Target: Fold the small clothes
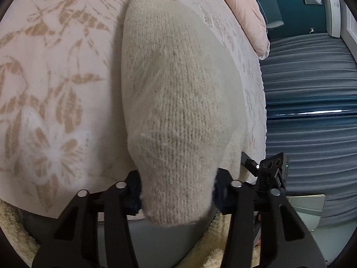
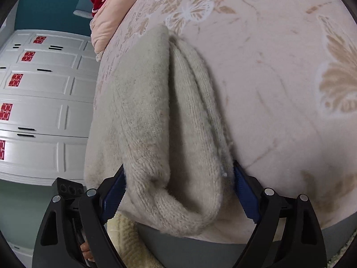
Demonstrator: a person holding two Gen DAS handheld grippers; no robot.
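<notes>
Your left gripper (image 1: 177, 192) clamps the cream knit garment (image 1: 178, 102) at 6 o'clock on the floral bedspread (image 1: 55, 71); your right gripper (image 2: 178, 187) likewise grips its bunched folds.

A bed (image 2: 279, 111) in a pale pink cover printed with tan leaves is filling most of both views. A teal wall (image 1: 287, 4) is rising behind, white panelled cabinet doors (image 2: 44, 102) bearing red stickers are standing alongside, and soft daylight is falling evenly.
</notes>
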